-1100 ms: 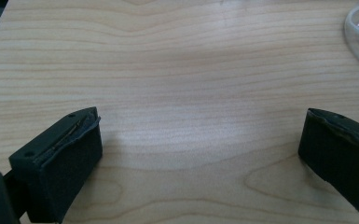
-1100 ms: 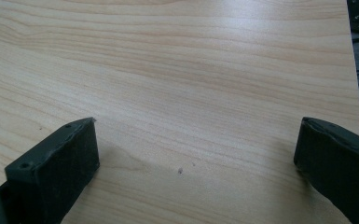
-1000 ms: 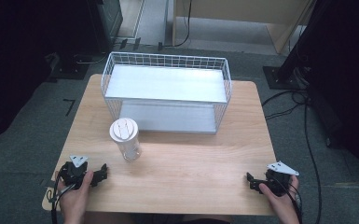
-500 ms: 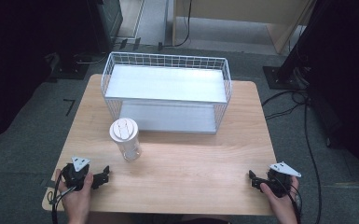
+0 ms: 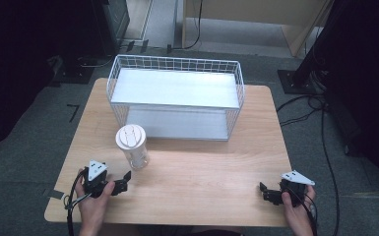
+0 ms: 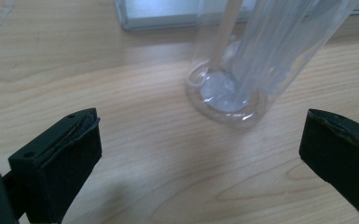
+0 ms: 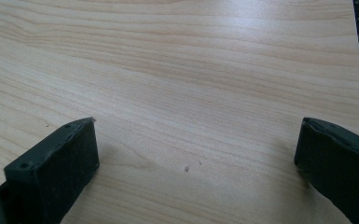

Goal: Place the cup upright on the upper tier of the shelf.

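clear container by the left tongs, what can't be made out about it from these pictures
- Its top, left gripper view: the clear container runs off the upper edge.
- Its contents, high view: the white lid covers them; pale sticks inside, left gripper view, too blurred to identify.
- Gap to the wire basket: cannot tell.
- Lid markings, high view: too small.

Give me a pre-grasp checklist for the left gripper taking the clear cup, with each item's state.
1. Left gripper open: ok, its fingers stand wide apart.
2. Clear cup upright on the table: ok.
3. Cup ahead between the fingers: ok, slightly right of centre in the left gripper view.
4. Cup apart from the wire basket: ok.
5. Right gripper out of the way: ok, open at the table's near right.
6. Lid seated firmly: cannot tell.
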`<state>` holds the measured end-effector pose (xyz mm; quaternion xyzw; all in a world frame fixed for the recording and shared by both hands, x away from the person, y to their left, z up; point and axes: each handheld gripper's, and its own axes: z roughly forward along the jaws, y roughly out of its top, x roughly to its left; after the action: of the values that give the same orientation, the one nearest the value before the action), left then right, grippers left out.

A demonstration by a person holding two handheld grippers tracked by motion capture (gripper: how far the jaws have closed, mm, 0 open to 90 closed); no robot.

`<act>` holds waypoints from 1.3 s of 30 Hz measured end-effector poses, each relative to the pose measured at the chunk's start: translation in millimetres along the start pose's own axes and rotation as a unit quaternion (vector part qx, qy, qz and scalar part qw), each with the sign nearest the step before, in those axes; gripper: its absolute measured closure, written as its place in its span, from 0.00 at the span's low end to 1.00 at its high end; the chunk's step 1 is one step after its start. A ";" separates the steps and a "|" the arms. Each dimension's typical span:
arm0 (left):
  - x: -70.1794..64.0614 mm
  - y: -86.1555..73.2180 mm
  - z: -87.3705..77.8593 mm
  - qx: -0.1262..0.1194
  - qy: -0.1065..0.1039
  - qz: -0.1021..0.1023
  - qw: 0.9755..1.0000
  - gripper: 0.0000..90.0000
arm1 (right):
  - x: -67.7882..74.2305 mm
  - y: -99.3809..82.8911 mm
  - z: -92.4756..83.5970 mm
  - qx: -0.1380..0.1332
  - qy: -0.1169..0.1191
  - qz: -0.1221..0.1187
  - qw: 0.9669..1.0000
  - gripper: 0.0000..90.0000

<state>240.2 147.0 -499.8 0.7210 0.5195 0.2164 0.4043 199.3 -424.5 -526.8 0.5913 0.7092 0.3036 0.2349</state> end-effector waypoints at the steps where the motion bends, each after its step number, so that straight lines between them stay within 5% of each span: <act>1: -1.8 2.0 0.8 -0.001 -0.001 0.003 1.000 0.00 | 0.3 0.0 0.0 0.000 -0.001 0.001 1.000 0.00; 14: -24.4 20.3 13.7 -0.042 -0.014 0.019 0.999 0.00 | 0.3 -0.1 0.0 0.000 -0.002 0.002 1.000 0.00; 23: -33.3 39.5 25.3 -0.085 -0.016 0.025 0.996 0.00 | 0.3 -0.1 0.0 -0.001 -0.002 0.001 1.000 0.00; 34: -39.3 54.6 28.4 -0.131 0.008 0.018 0.991 0.05 | 0.3 -0.3 -0.2 -0.001 0.000 0.000 1.000 0.00; 39: -40.6 65.8 28.8 -0.148 -0.004 0.017 0.989 0.07 | 0.1 -0.4 -0.3 -0.001 0.000 -0.001 1.000 0.00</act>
<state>284.2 90.4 -458.9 0.6624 0.4680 0.2951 0.5050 198.8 -424.5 -526.8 0.5905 0.7094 0.3042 0.2355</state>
